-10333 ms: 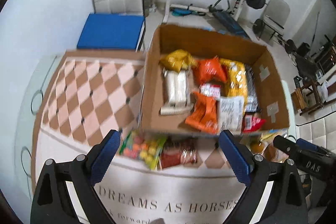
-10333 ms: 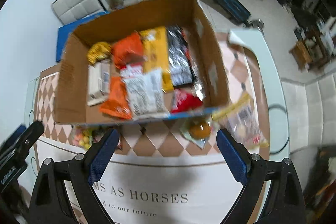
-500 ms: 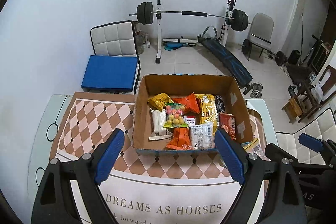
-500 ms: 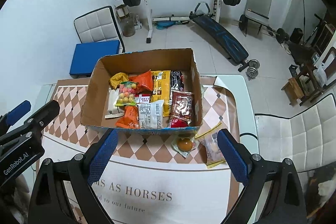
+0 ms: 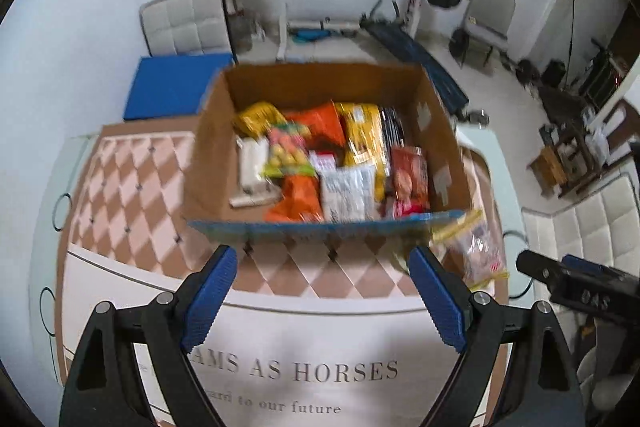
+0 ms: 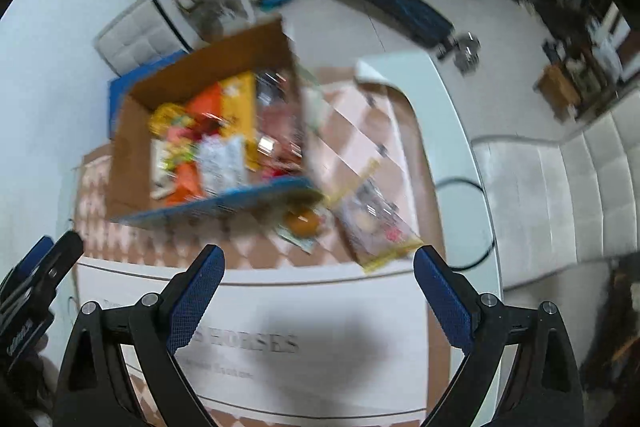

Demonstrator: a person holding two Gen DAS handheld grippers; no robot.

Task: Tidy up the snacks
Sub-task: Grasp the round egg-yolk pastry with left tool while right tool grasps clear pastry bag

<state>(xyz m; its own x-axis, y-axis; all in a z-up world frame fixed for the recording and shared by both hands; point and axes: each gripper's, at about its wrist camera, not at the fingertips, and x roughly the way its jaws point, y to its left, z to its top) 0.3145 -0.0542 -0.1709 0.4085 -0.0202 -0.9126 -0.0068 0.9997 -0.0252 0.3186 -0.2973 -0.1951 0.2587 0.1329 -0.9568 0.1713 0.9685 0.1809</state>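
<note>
Across the frame's centre, the cardboard box [image 5: 320,151] sits on the desk [image 5: 132,187], packed with snacks [image 5: 344,163]. Right of it lie a clear bag [image 6: 376,223] and an orange-centred packet [image 6: 302,225]. Left tool [image 5: 322,291] and right tool [image 6: 318,293] gape wide, holding nothing.

cardboard box [image 5: 434,131]: open, upright, crammed with mixed snack packets | clear yellow-edged packet [image 6: 374,223]: flat, just beside box's near right corner | orange-snack packet [image 6: 302,225]: flat, touching that corner
</note>
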